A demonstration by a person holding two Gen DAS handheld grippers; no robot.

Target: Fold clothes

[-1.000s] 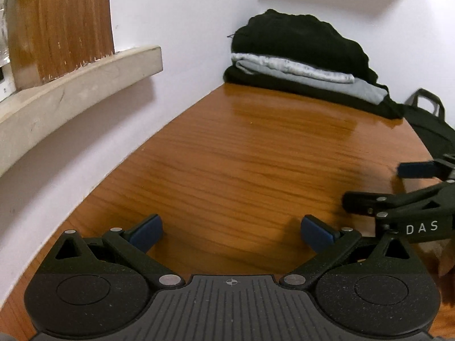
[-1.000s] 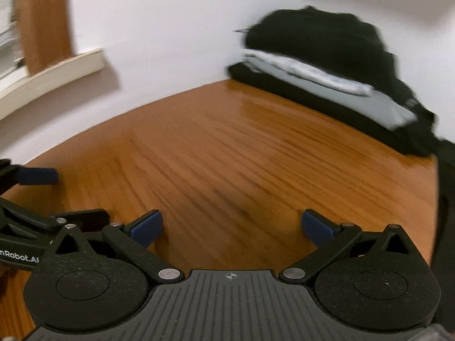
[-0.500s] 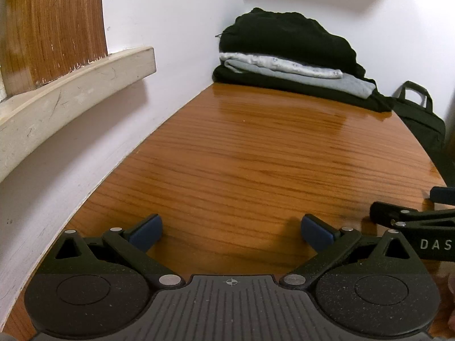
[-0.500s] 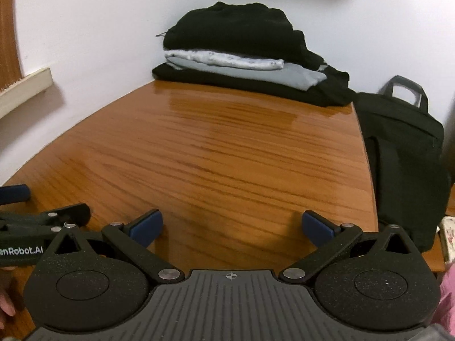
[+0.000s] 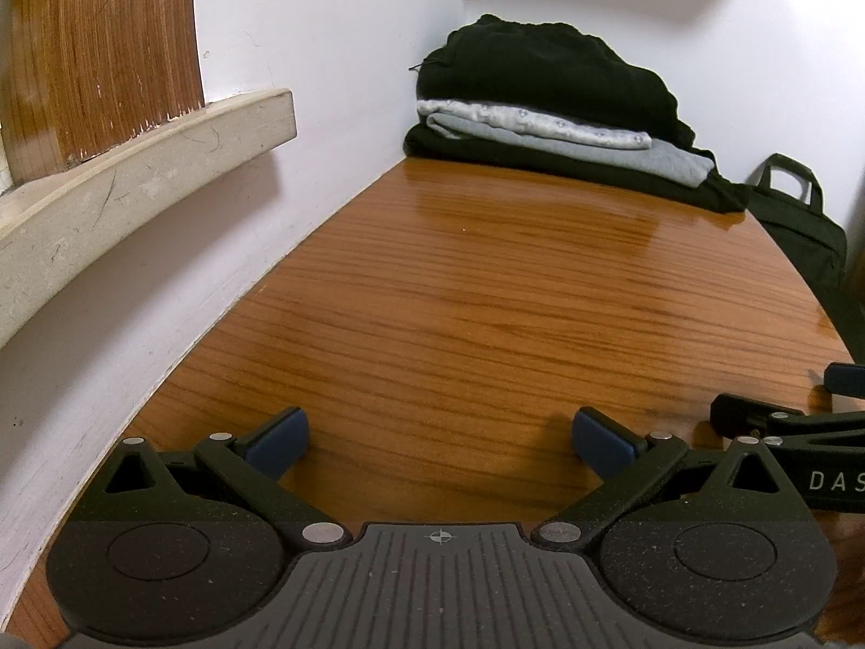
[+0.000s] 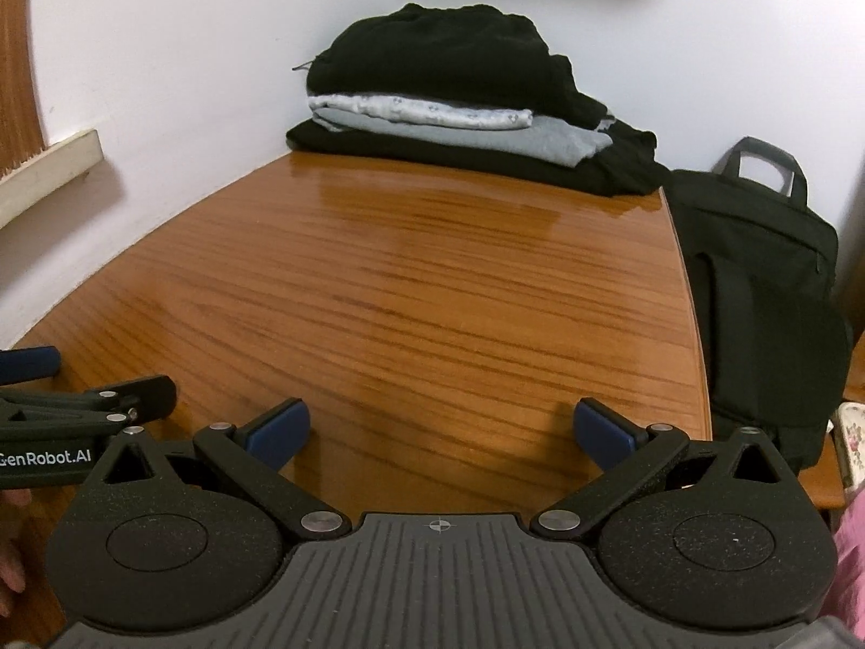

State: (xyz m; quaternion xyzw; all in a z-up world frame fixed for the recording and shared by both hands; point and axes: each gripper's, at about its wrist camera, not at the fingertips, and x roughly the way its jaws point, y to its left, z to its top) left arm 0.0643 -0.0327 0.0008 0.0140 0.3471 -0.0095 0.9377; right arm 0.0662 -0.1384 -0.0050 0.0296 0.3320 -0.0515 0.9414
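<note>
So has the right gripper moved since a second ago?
Yes. The right gripper has swung right: the clothes stack now sits centred rather than upper right, and the black bag has come fully into view.

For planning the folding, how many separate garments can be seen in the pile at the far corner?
4: black base, plain grey, patterned light grey, black top. More may be hidden.

Glossy wood table (image 5: 486,297) (grain visible), soft matt cloth stack (image 5: 551,108).

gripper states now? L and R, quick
Left gripper: open, fingers wide apart, holding nothing, over the bare table.
Right gripper: open, holding nothing, pointed at the clothes stack.
</note>
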